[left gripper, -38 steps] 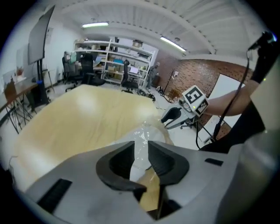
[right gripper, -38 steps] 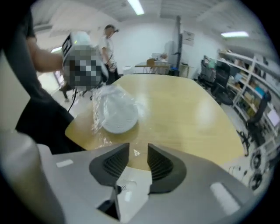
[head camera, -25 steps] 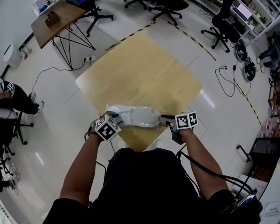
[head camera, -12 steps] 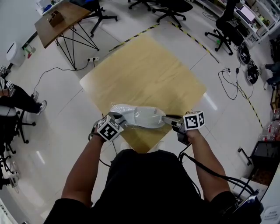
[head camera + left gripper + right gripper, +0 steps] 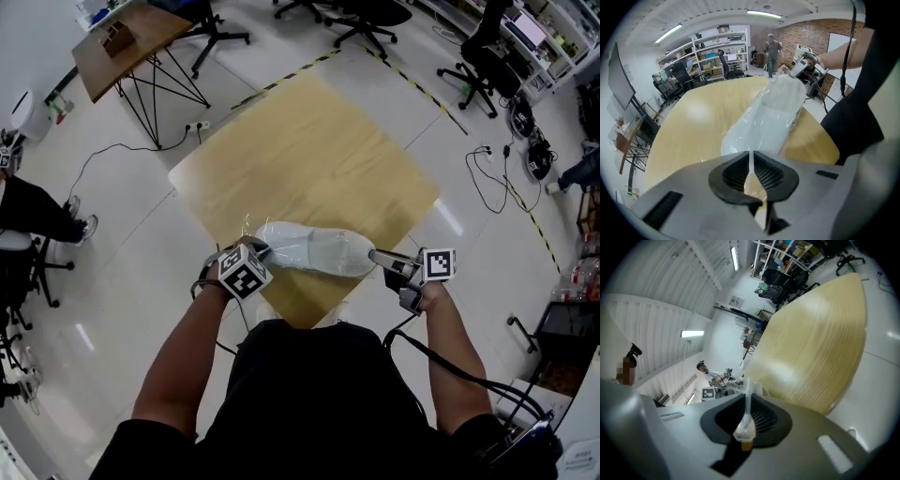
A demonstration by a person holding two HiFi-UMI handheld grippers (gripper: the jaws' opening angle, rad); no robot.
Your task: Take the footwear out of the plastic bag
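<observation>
Shoe (image 5: 314, 251) lies between left tongs (image 5: 262, 249) and right tongs (image 5: 374, 254)
Arms spread; both tongs are closing, pinching the bag (image 5: 785, 91) ends

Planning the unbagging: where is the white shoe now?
Head view: the white shoe, inside a clear plastic bag, lies on the near corner of the light wooden table, between the left gripper and right gripper, whose fingers are closing on the bag's ends.

Head view steeply above shared table (image 5: 309, 150)

Through the bag (image 5: 787, 93) the shoe (image 5: 314, 251) is only a white blur; the left edge cuts off a seated person (image 5: 28, 211).
</observation>
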